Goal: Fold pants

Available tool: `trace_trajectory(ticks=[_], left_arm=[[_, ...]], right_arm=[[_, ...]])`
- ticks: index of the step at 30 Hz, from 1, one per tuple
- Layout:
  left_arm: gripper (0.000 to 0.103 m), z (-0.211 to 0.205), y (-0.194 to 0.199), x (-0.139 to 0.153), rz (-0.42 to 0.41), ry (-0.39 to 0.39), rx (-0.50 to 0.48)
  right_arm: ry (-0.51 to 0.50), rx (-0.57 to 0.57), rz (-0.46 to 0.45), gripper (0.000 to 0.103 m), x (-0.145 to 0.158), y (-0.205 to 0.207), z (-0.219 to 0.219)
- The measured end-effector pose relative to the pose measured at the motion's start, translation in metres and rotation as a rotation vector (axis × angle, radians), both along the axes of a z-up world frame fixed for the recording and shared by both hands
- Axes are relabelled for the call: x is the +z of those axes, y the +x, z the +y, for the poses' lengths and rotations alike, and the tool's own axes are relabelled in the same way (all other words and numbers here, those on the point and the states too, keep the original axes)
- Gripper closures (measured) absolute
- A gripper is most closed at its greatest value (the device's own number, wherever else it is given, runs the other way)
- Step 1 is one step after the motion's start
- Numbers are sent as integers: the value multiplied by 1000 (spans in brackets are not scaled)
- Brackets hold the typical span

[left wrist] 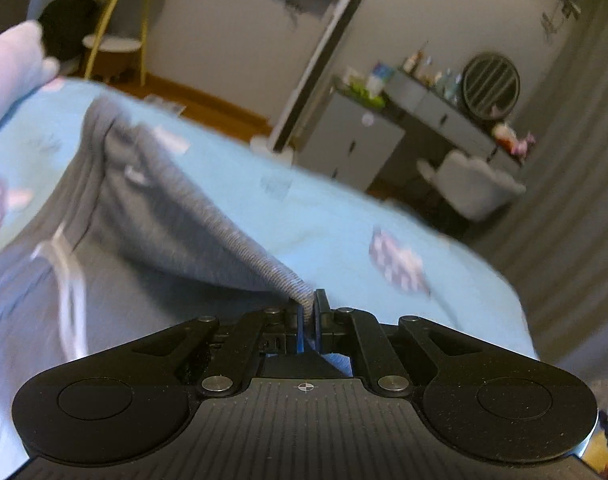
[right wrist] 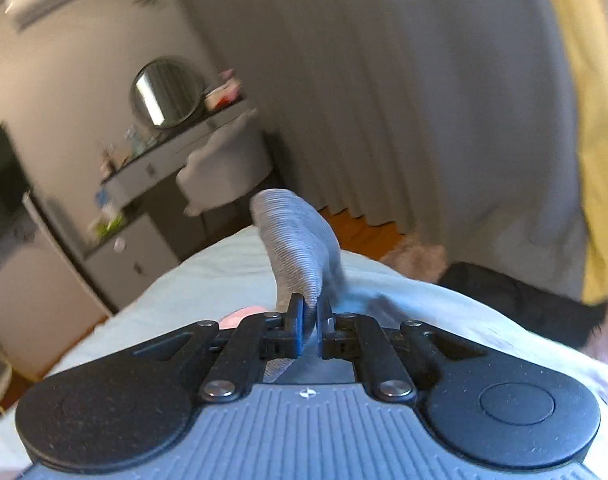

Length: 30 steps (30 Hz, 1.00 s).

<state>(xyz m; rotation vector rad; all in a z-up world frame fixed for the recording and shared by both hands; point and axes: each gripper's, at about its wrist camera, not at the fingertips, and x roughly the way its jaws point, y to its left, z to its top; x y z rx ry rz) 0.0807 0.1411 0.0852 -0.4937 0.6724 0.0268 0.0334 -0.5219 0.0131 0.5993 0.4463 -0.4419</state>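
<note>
The left wrist view takes in most of the grey pants [left wrist: 152, 216]: they spread over a light blue bed [left wrist: 335, 216] to the left of and beyond the fingers, with a white drawstring [left wrist: 70, 276] lying on them, and their ribbed waistband rises in a ridge straight to the fingertips. The right wrist view shows only a short ribbed flap of the pants [right wrist: 300, 240] standing up just beyond the fingers, with the bed [right wrist: 208, 272] pale beneath it and a person's yellow top at the right edge.

The left gripper [left wrist: 312, 307] has its fingers pressed together on the waistband edge. The right gripper [right wrist: 312, 312] is likewise clamped tight on the ribbed band, fabric running back between its fingers.
</note>
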Motion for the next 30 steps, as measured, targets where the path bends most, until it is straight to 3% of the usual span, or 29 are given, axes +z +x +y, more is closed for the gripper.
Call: trace_trajectory(ticks=[4,7,8,11,13,18,22,25,30], left_arm=[[94,-10,-46,-33,154,50,-36],[87,-3,-63,-54,230,93,-12],[82,1,-67,-54,230,111,22],[45,15,-76,-45,162,93,91],[40,21,-73,-40,137,112,123],[30,29,-40,-46,163,227,164],[29,61,-35,-56,207,116,274],[32,79,-35,-64,210,67,319],[27,86,-17,-65,194,69,294]], right_arm=[[1,-62,70,96,-22,-36,-10],[125,-62,124,91,-47,-47,-26],[171,-57,141,89,-55,-49,-29],[277,-32,148,66,-73,-50,-30],[304,-18,167,58,-85,-49,-27],[383,-46,139,57,-103,-47,-21],[467,-50,81,60,-105,-49,-22],[467,-62,71,78,-106,-55,-24],[512,-81,34,76,-115,-60,-27]])
